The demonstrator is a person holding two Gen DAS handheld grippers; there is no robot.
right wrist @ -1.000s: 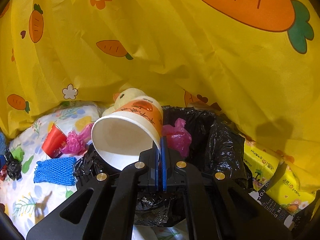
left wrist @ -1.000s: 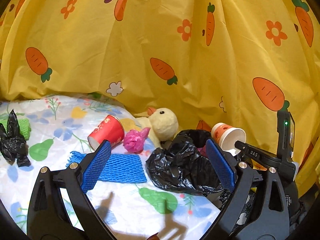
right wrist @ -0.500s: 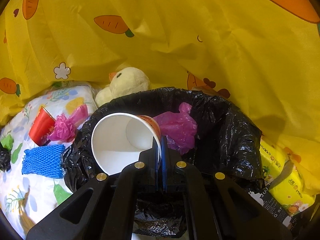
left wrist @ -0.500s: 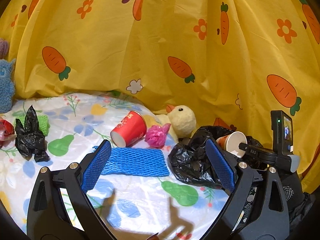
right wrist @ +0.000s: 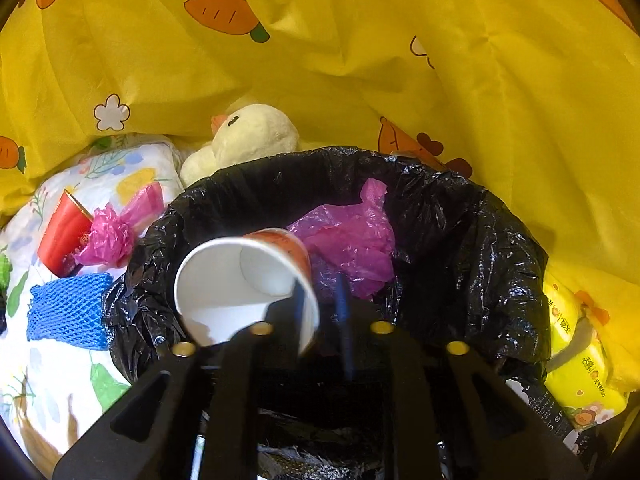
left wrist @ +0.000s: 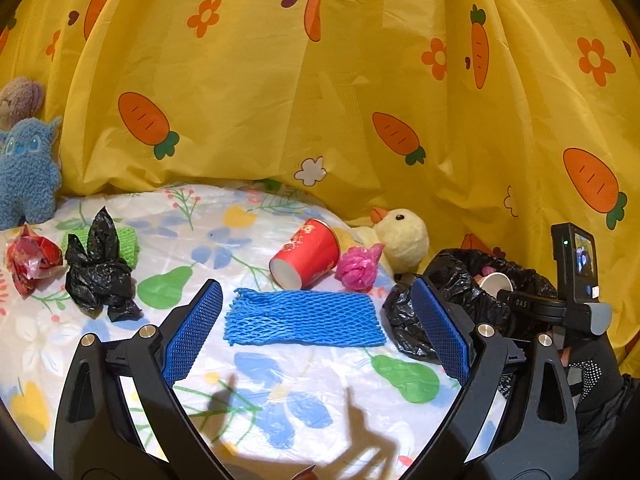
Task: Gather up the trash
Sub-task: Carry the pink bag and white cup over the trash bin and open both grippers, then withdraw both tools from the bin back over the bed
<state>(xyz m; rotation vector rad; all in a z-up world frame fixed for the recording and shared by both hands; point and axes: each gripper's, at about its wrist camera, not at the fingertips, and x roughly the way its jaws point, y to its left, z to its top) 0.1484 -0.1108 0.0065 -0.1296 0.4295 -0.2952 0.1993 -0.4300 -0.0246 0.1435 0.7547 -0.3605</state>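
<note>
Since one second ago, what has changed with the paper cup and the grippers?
The right gripper carried the paper cup down over the black bin bag; its jaws are opening, the cup's rim between them. The left gripper stayed open above the blue net.

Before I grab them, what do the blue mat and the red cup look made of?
The blue mat looks like soft foam netting: an open diamond mesh with a frayed end. The red cup looks like coated paper: a thin wall, glossy red outside and plain white inside.

Warm, bright light fell from behind the cameras, casting sharp finger shadows on the tablecloth (left wrist: 280, 392). Fisheye curvature darkened the corners; the right view's paper cup (right wrist: 244, 280) showed motion blur.
</note>
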